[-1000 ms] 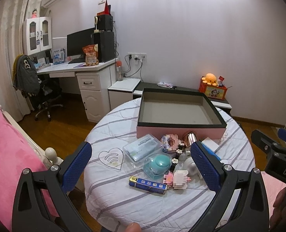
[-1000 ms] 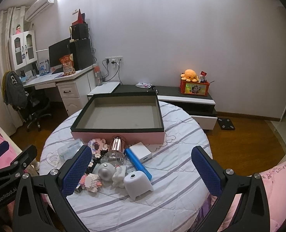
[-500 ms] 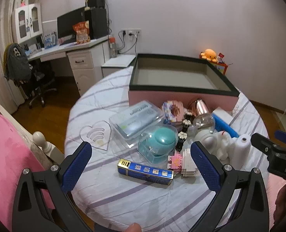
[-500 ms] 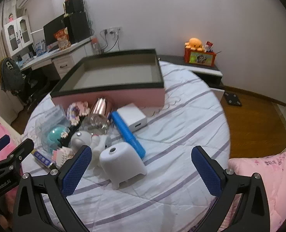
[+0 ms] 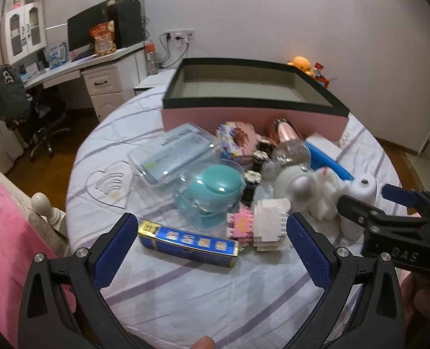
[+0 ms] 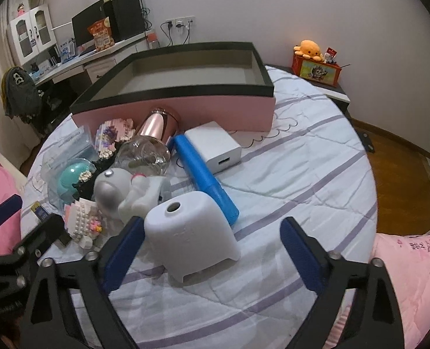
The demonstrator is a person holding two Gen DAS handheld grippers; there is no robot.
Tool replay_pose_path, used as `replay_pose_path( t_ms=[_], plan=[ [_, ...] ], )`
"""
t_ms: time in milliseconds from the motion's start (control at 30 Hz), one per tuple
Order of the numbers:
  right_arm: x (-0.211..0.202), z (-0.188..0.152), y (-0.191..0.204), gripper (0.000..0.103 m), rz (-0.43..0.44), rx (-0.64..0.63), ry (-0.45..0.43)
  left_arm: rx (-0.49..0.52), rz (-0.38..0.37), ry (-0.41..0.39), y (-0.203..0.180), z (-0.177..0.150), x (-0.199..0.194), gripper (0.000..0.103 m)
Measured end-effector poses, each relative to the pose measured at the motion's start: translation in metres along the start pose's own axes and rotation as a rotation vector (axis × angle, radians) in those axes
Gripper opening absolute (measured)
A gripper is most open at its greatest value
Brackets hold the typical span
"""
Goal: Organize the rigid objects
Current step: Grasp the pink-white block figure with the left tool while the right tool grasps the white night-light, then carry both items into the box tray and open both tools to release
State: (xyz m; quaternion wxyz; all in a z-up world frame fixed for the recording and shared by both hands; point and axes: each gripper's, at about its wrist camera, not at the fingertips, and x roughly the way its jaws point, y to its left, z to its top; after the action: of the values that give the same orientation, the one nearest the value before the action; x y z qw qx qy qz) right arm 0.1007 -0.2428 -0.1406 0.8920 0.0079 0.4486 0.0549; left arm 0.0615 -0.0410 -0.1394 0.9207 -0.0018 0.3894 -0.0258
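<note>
on the round table [image 6: 316, 157], under a white cloth with lilac stripes, the biggest thing is a pink box with a dark rim [image 6: 185, 107], open-topped, at twelve o'clock of the clutter. beside its near wall at three o'clock lies a white adapter block [image 6: 215, 145], touching a blue tube [image 6: 206, 177] that runs toward five o'clock. at the box's near wall a rose-gold bottle [image 6: 156, 128] lies on its side. at nine o'clock of the heap sits a clear plastic case [image 5: 171, 151], and just under it a teal device in a clear shell [image 5: 212, 192]. a white astronaut figure [image 6: 130, 192] lies in the middle, with a pink-and-white brick model [image 5: 261, 224] at its six o'clock. a blue and gold carton [image 5: 188, 241] lies flat nearest the left gripper [image 5: 209, 250], whose jaws stand wide apart over it, touching nothing. the right gripper [image 6: 209, 253] has its jaws closing around a white dome-shaped cover [image 6: 191, 238]; the left pad is just beside it, the right pad well clear.
</note>
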Motion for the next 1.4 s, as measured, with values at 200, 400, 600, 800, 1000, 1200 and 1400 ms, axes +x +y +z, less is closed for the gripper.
replay_pose_path(
  t_ms=[200,400,600,800,1000,1200,1400],
  plan=[
    [0.005,-0.003,-0.005,0.068,0.063,0.01,0.002,0.033,0.007,0.029,-0.012,-0.003,0.02,0.103],
    [0.002,-0.004,-0.008,0.058,0.106,0.033,0.002,0.04,-0.023,0.028,-0.017,-0.001,0.03,0.103],
    [-0.001,-0.004,-0.012,0.057,0.127,0.053,-0.003,0.044,-0.05,0.05,-0.022,0.001,0.036,0.09],
    [-0.01,-0.002,-0.025,0.056,0.141,0.096,-0.022,0.013,-0.105,0.061,-0.014,-0.001,0.03,0.06],
    [-0.013,-0.004,-0.022,0.056,0.146,0.098,-0.019,0.006,-0.131,0.065,-0.008,-0.002,0.026,0.059],
    [-0.018,-0.007,-0.022,0.056,0.149,0.103,-0.027,-0.001,-0.137,0.056,-0.003,-0.004,0.018,0.059],
    [-0.032,-0.002,-0.019,0.056,0.163,0.097,-0.06,0.002,-0.135,-0.004,0.002,0.008,-0.003,0.059]
  ],
)
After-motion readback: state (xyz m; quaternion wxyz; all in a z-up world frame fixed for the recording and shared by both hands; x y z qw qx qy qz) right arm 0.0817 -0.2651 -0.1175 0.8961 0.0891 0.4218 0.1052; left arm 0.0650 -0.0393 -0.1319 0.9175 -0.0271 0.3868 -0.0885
